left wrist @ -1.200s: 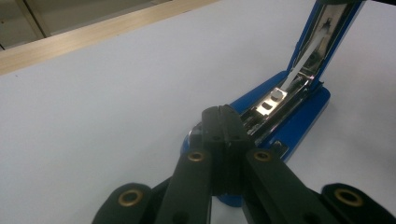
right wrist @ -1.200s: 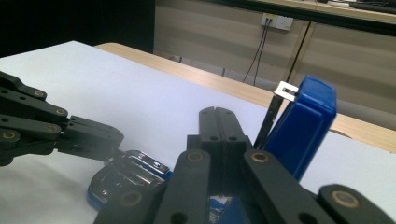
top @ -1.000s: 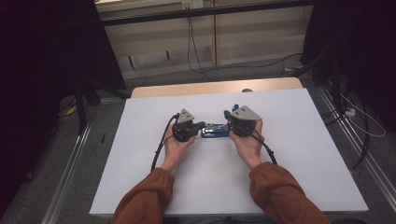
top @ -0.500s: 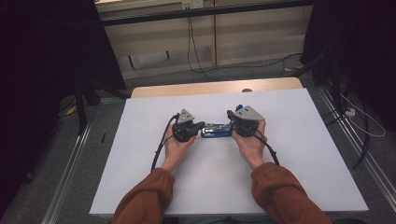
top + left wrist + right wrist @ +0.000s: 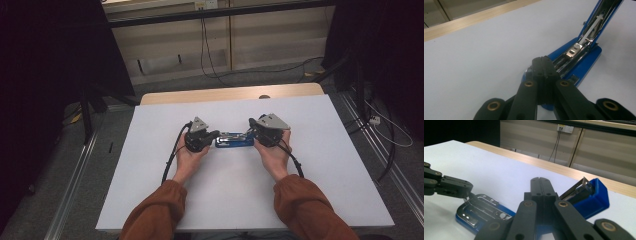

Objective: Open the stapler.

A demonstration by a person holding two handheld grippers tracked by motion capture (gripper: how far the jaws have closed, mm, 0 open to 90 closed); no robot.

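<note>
Behind the clenched left claw (image 5: 543,65) and right claw (image 5: 541,185), the stapler (image 5: 234,140) is part-hidden.

High view: mounted above the person's side, aimed forward and down; whole white surface (image 5: 320,200) covered from some distance, far wooden edge at 12 o'clock, forearms entering from 6 o'clock.

Left gripper view: carried on the left gripper (image 5: 543,65), set low and very close, looking along its jaws toward 1 o'clock at the blue stapler (image 5: 584,52).

Right gripper view: carried on the right gripper (image 5: 541,185), equally low and close, back wall seen at 12 o'clock.

Shared by all three: stapler and the surrounding surface patch, seen from opposite ends by the gripper views.
</note>
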